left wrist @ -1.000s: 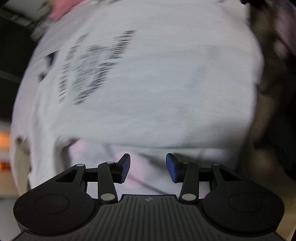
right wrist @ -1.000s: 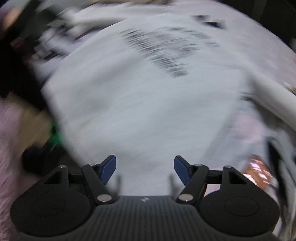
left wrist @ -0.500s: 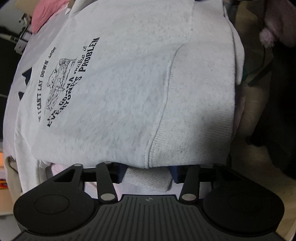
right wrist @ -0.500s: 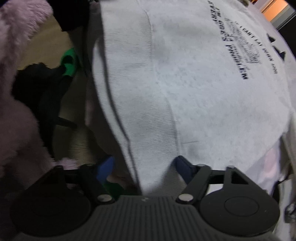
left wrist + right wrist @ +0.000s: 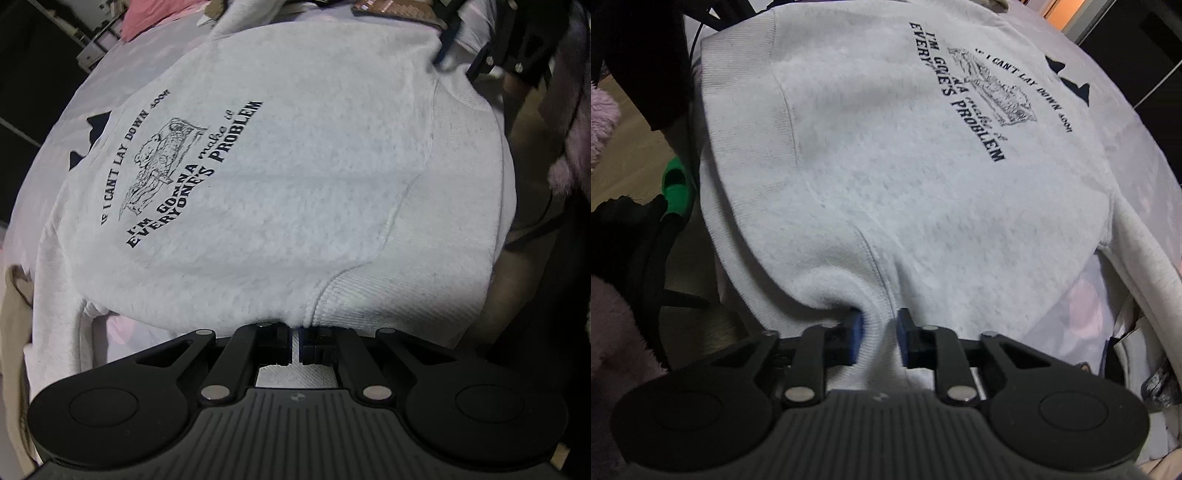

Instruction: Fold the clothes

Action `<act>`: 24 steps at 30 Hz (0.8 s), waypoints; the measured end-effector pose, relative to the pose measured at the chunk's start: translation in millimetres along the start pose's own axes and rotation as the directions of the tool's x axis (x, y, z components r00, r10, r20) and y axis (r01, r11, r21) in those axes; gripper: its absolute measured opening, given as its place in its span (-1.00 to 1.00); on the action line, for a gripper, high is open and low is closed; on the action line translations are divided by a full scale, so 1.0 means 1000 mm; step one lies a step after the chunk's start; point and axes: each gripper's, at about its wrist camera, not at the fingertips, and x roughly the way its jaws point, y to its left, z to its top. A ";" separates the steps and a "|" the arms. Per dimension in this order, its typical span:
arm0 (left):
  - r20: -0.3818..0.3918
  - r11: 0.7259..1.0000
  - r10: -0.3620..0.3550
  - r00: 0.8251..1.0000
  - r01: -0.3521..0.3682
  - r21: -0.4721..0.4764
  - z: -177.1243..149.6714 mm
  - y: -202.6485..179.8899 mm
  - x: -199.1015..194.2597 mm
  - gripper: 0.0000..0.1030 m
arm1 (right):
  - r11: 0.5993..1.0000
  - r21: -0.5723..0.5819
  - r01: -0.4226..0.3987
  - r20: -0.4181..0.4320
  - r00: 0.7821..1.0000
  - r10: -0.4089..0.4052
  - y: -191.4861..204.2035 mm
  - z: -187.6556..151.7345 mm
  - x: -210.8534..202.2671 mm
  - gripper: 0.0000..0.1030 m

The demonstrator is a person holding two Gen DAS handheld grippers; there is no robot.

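A pale grey sweatshirt with a dark printed slogan lies spread on a bed, its ribbed hem toward both cameras. My left gripper is shut on the hem's near corner, with a thin strip of white rib pinched between the pads. In the right wrist view the same sweatshirt fills the frame. My right gripper has its jaws closing on the hem's other corner; a bunched ridge of fabric fills the gap and touches both blue pads. A sleeve trails off at the right.
A pale lilac sheet lies under the sweatshirt. Pink cloth sits at the far end and a beige garment at the left. Off the bed's edge are a green object, dark cables and pink fluffy fabric.
Both grippers came down to the hem from above the sweatshirt. The left jaws went from wide apart to shut on the rib. The right jaws narrowed around a fold of hem.
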 end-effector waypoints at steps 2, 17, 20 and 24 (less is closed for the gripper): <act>-0.011 0.999 0.009 1.000 -0.009 0.032 -0.003 -0.004 0.000 -0.89 | 1.000 -0.022 -0.004 -0.005 1.000 0.004 0.003 -0.001 0.001 -0.16; -0.061 0.997 0.008 0.998 -0.003 0.082 -0.021 -0.008 0.012 -0.16 | 0.995 -0.090 0.046 -0.070 0.996 -0.052 -0.001 -0.020 -0.010 0.12; -0.048 0.996 -0.002 0.999 0.006 0.090 -0.023 -0.007 0.011 -0.16 | 0.998 -0.029 0.057 -0.038 0.998 -0.058 -0.011 -0.021 -0.017 0.12; -0.050 0.994 -0.010 0.999 0.015 0.112 -0.023 -0.009 0.012 -0.16 | 0.993 0.089 0.076 0.002 0.997 -0.077 -0.033 -0.020 -0.025 -0.10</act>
